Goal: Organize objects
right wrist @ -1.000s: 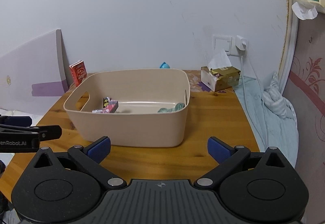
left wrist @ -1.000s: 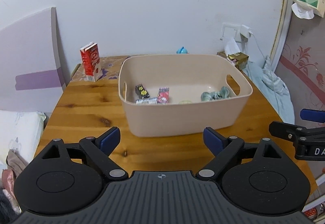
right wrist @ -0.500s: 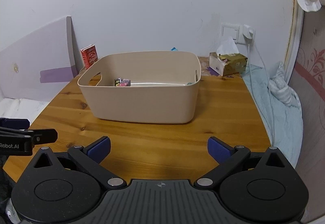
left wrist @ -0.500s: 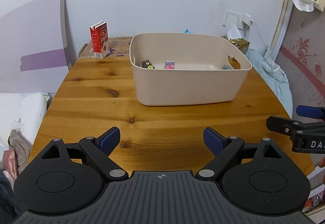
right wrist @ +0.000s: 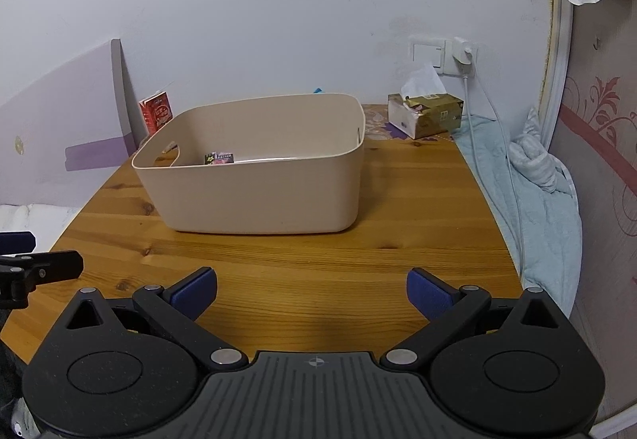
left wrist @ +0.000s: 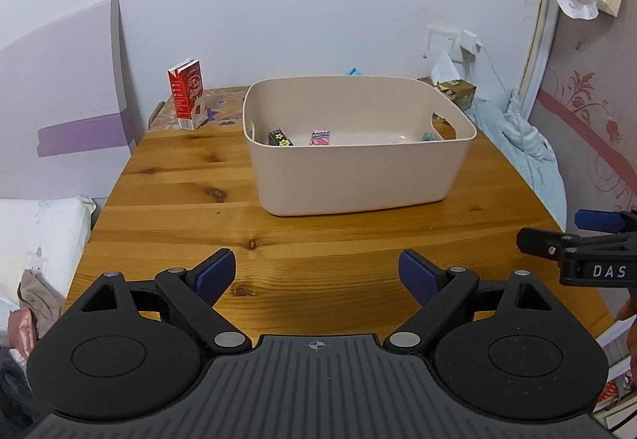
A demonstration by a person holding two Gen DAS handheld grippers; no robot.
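A beige plastic bin (left wrist: 358, 176) (right wrist: 254, 196) stands on the wooden table (left wrist: 167, 200) (right wrist: 418, 200). Inside it lie a small black packet with stars (left wrist: 280, 138), a pink packet (left wrist: 320, 138) (right wrist: 223, 159) and a bit of teal cloth (left wrist: 430, 136). My left gripper (left wrist: 316, 271) hangs open over the table's near part, well short of the bin, with nothing between its blue pads. My right gripper (right wrist: 312, 291) is open and empty too, also back from the bin. Its finger shows at the right edge of the left wrist view.
A red carton (left wrist: 187, 94) (right wrist: 156, 112) stands at the table's back left. A gold tissue box (right wrist: 426, 114) (left wrist: 456, 92) sits at the back right under a wall socket with a charger (right wrist: 462, 52). Light blue bedding (right wrist: 545, 208) lies right of the table, a white pillow (left wrist: 40, 232) left.
Both grippers have drawn back from the bin, which now looks smaller and farther away, with more bare table in front. Both stay open and empty.
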